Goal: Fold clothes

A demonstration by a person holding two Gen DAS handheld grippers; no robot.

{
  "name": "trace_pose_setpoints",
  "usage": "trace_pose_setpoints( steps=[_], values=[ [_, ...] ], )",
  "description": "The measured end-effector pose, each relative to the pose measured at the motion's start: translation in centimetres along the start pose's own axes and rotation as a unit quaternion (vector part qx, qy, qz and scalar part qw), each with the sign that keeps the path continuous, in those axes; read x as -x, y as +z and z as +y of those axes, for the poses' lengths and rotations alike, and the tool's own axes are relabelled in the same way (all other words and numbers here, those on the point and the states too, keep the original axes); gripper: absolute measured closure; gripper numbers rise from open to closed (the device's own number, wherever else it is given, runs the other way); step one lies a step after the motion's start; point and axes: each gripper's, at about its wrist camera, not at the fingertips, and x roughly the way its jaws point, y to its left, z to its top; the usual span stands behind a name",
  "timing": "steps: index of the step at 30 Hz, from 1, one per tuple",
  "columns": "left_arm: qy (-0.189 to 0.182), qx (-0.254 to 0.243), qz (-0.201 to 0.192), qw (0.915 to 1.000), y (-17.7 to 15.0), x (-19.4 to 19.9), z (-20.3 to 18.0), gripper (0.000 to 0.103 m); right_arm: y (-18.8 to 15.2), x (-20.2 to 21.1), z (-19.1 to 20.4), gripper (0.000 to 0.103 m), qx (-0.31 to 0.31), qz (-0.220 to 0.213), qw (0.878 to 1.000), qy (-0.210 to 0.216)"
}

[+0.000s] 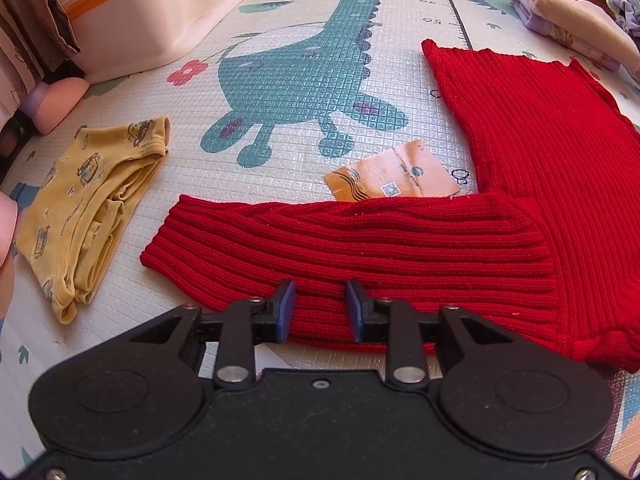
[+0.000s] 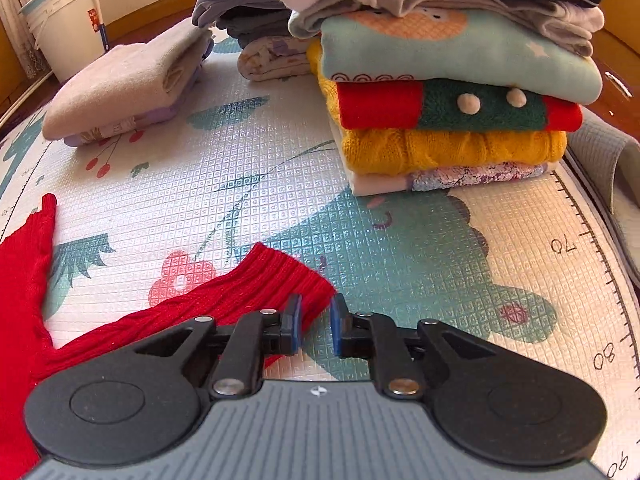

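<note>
A red ribbed sweater (image 1: 540,152) lies spread flat on the patterned play mat (image 1: 312,32). One sleeve (image 1: 320,240) stretches out to the left, its cuff toward the yellow garment. My left gripper (image 1: 320,310) stands open at the near edge of that sleeve, its blue pads (image 1: 286,308) straddling the knit. In the right wrist view the other red sleeve (image 2: 256,288) runs up from the lower left, cuff pointing up and right. My right gripper (image 2: 316,324) is open at the cuff's near corner, with nothing pinched.
A crumpled yellow printed garment (image 1: 88,208) lies left of the sleeve. An orange card (image 1: 396,176) sits between sleeve and body. A white bin (image 1: 152,12) stands far left. Folded stacks (image 2: 452,92) and a beige folded pile (image 2: 128,84) line the mat's far side.
</note>
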Motion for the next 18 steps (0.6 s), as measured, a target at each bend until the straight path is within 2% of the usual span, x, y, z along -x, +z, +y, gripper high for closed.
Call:
trace_pose_setpoints(
  steps=[2, 3, 5, 6, 7, 8, 9, 11, 13, 14, 17, 18],
  values=[
    [0.005, -0.007, -0.016, 0.9998, 0.1, 1.0, -0.2, 0.072, 0.0, 1.0, 0.6, 0.082, 0.037, -0.021, 0.999, -0.020],
    [0.006, -0.031, -0.032, 0.9990, 0.0, 1.8, -1.0, 0.072, -0.1, 1.6, 1.2, 0.080, 0.067, -0.035, 0.997, -0.025],
    [-0.011, -0.087, -0.059, 0.9944, -0.3, 3.3, -3.1, 0.072, -0.9, 3.3, 3.3, 0.078, 0.151, -0.070, 0.986, 0.002],
    [-0.020, -0.114, -0.072, 0.9906, -0.5, 4.1, -4.1, 0.071, -1.5, 4.2, 4.6, 0.076, 0.194, -0.085, 0.977, 0.023],
    [-0.042, -0.142, -0.083, 0.9855, -0.8, 4.7, -5.2, 0.069, -2.3, 5.3, 6.2, 0.069, 0.243, -0.091, 0.964, 0.061],
    [-0.063, -0.170, -0.093, 0.9791, -1.1, 5.4, -6.4, 0.059, -3.4, 6.2, 7.9, 0.067, 0.291, -0.095, 0.946, 0.101],
    [-0.088, -0.202, -0.100, 0.9702, -1.6, 6.0, -7.9, 0.053, -4.8, 7.0, 9.8, 0.067, 0.343, -0.093, 0.923, 0.146],
    [-0.138, -0.266, -0.114, 0.9472, -2.5, 7.1, -10.8, 0.053, -7.6, 8.4, 12.9, 0.066, 0.426, -0.086, 0.874, 0.218],
    [-0.164, -0.321, -0.124, 0.9245, -3.8, 7.7, -13.2, 0.053, -10.4, 9.7, 15.6, 0.065, 0.494, -0.077, 0.821, 0.277],
    [-0.176, -0.347, -0.129, 0.9119, -4.5, 8.0, -14.3, 0.052, -11.6, 10.2, 16.6, 0.062, 0.520, -0.072, 0.798, 0.296],
    [-0.185, -0.412, -0.132, 0.8822, -6.6, 7.9, -16.8, 0.053, -14.5, 11.1, 18.8, 0.060, 0.568, -0.069, 0.752, 0.327],
    [-0.180, -0.429, -0.135, 0.8751, -7.2, 7.7, -17.4, 0.052, -15.1, 11.2, 19.6, 0.060, 0.575, -0.066, 0.746, 0.329]
  ],
)
